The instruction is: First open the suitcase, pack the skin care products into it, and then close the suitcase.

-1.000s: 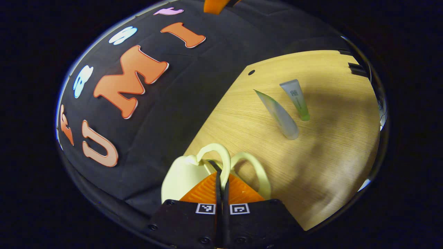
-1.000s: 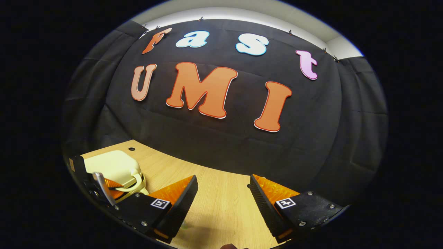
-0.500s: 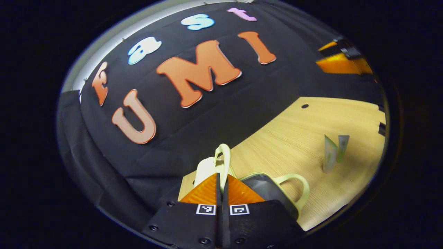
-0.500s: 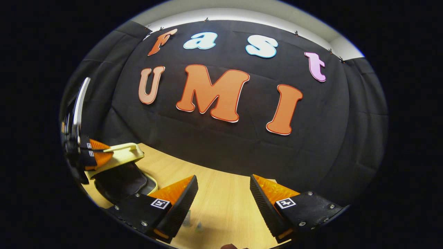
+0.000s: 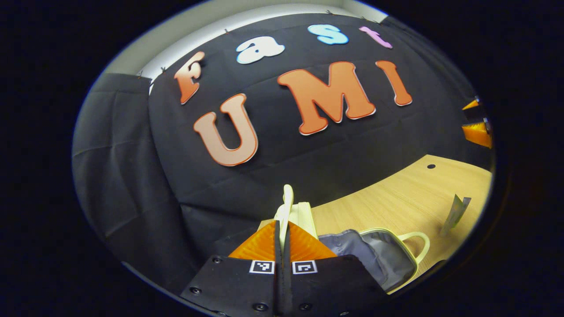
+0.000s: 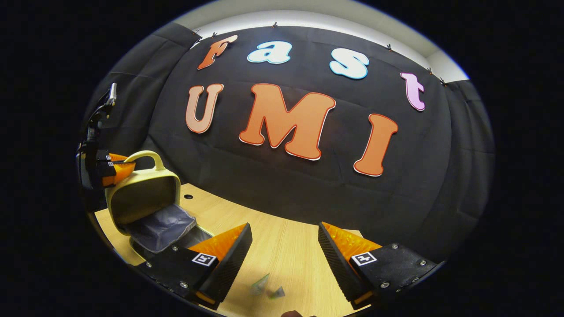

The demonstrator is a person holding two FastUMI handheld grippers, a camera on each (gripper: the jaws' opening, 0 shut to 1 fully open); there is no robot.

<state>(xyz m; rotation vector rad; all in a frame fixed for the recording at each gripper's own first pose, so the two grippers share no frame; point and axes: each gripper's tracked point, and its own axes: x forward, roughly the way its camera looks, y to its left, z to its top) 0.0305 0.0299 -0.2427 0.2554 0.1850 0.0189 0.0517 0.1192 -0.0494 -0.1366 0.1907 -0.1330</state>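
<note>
I work over a pale wooden desk [image 6: 282, 259] with a fine straight grain and a small round hole near its back edge; behind it hangs the black cloth wall [image 6: 308, 193], creased in soft folds, with a strip of light wall above.

My left gripper [image 5: 282, 229] has its ribbed, wedge-shaped fingers pressed together on the cream handle [image 5: 287, 203] of the suitcase lid [image 6: 143, 197], a smooth, rounded-cornered shell that stands tilted upright. From the right gripper view I see that same gripper [image 6: 115, 168] at the far left, pinching the arched handle at the top of the lid. The suitcase [image 5: 387, 259] lies open on the desk just beside my fingers, its inside lined with grey, crumpled fabric [image 6: 162, 226], and a second cream loop handle [image 5: 417, 243] sticks out from the lower shell.

My right gripper [image 6: 284, 240] is spread wide above the desk, holding nothing. Just below and between its fingers lie two translucent skin care tubes [image 6: 267, 287], blurred, flat-ended, side by side. In the left gripper view they [image 5: 456, 212] lie near the desk's right edge, well apart from the suitcase.
</note>
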